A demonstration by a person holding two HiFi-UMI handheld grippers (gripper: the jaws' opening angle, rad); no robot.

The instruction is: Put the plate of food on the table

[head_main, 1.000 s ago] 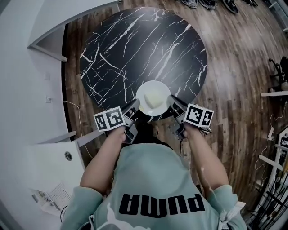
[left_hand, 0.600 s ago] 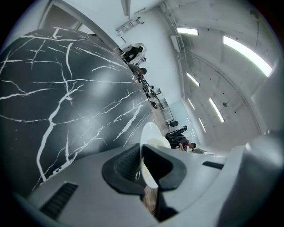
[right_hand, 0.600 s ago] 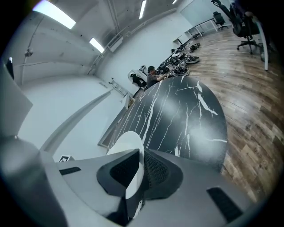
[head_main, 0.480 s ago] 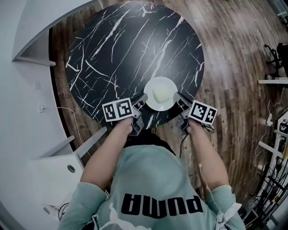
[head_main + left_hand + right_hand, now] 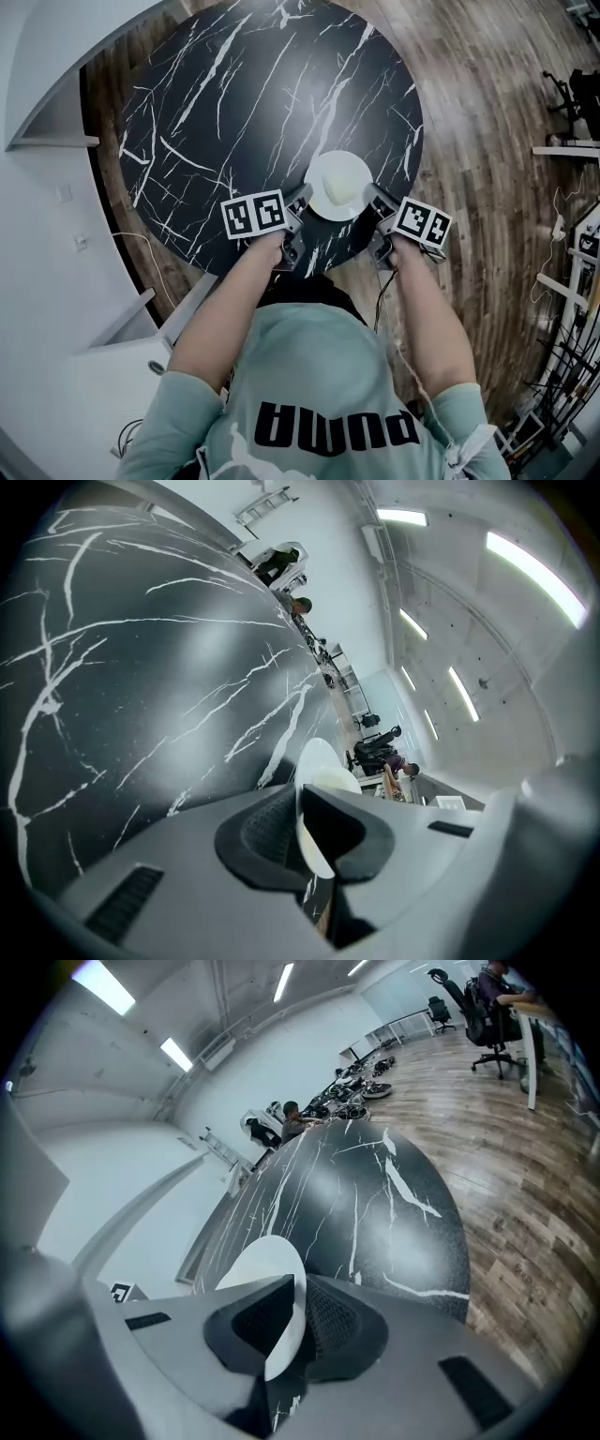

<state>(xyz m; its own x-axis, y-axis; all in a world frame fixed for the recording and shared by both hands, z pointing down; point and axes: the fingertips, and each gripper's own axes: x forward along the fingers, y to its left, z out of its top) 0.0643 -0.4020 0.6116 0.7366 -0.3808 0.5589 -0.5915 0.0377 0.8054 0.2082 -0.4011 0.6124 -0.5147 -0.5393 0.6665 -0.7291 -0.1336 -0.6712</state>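
A white plate (image 5: 339,185) with a pale mound of food on it hangs over the near edge of the round black marble table (image 5: 234,103). My left gripper (image 5: 300,202) is shut on the plate's left rim, and my right gripper (image 5: 372,199) is shut on its right rim. In the left gripper view the plate (image 5: 317,761) stands edge-on between the dark pads of the left gripper (image 5: 302,832). The right gripper view shows the plate's rim (image 5: 272,1274) clamped the same way in the right gripper (image 5: 292,1321), above the table (image 5: 375,1204).
Wooden floor (image 5: 487,216) surrounds the table. A white desk and wall (image 5: 56,309) lie to the left, and chairs and shelving (image 5: 572,103) stand at the right edge. People sit at desks far off (image 5: 291,1119) in the room.
Both grippers have carried the plate forward and down, from the table's near rim to a spot over the tabletop. The grip on both rims is unchanged.
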